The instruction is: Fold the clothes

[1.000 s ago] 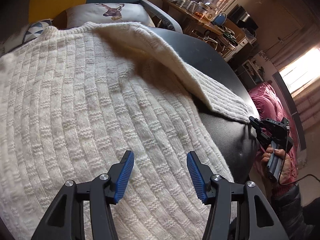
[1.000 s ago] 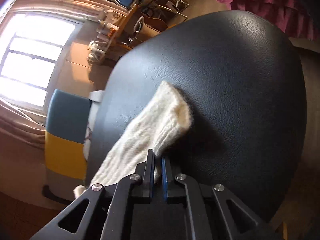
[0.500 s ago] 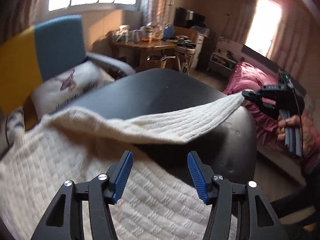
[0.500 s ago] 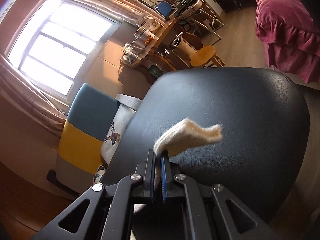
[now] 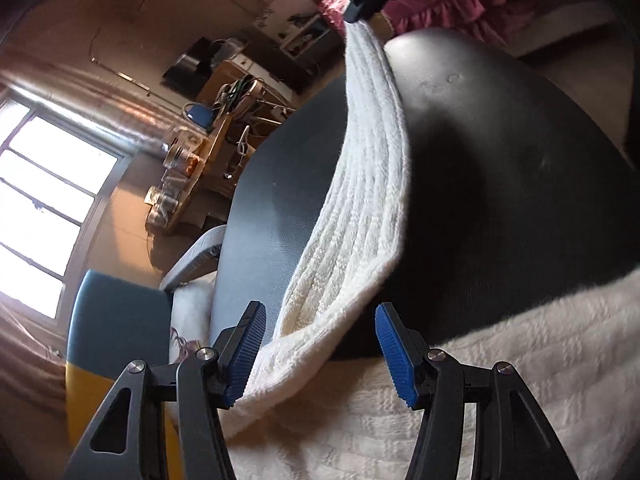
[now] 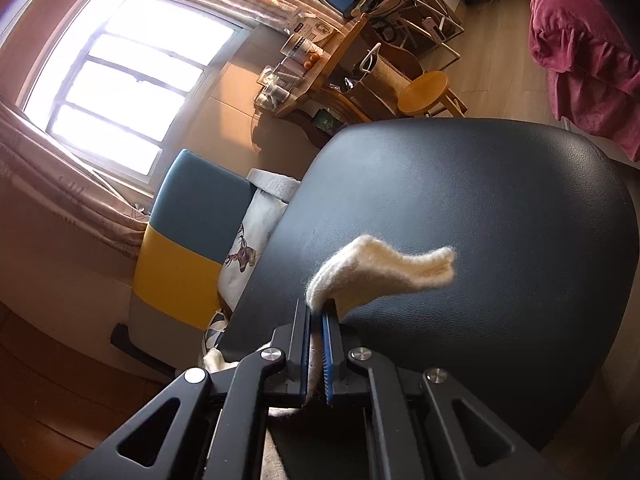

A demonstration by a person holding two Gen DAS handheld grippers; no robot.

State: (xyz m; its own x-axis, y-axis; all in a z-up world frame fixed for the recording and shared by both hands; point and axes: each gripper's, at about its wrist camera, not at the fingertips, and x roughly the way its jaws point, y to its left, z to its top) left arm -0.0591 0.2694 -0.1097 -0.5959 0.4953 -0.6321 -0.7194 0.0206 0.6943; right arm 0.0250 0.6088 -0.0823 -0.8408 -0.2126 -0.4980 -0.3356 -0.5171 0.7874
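**Sleeve lifted higher and drawn taut above the black surface**

Compared with half a second ago, the cream sweater's sleeve (image 5: pixel 360 208) is seen raised further and stretched into a long, steep band, and the left wrist view is rolled so that the room appears tilted. The sleeve cuff (image 6: pixel 384 268) is pinched between the closed fingers of the right gripper (image 6: pixel 316 320), as it was a second ago; a short tip of wool is left sticking out beyond the pads. The left gripper (image 5: pixel 320 352) is held with its blue-padded fingers spread wide, nothing between them, above the sweater body (image 5: pixel 500 400), which is spread on the near edge of the black leather surface (image 5: pixel 520 160).

Behind the surface, a blue and yellow chair (image 6: pixel 192 240) with a deer-print cushion (image 6: pixel 248 248) is visible, beside a cluttered wooden table (image 6: pixel 320 80) under a bright window (image 6: pixel 120 76). A pink bedspread (image 6: pixel 580 40) is seen at the far right.
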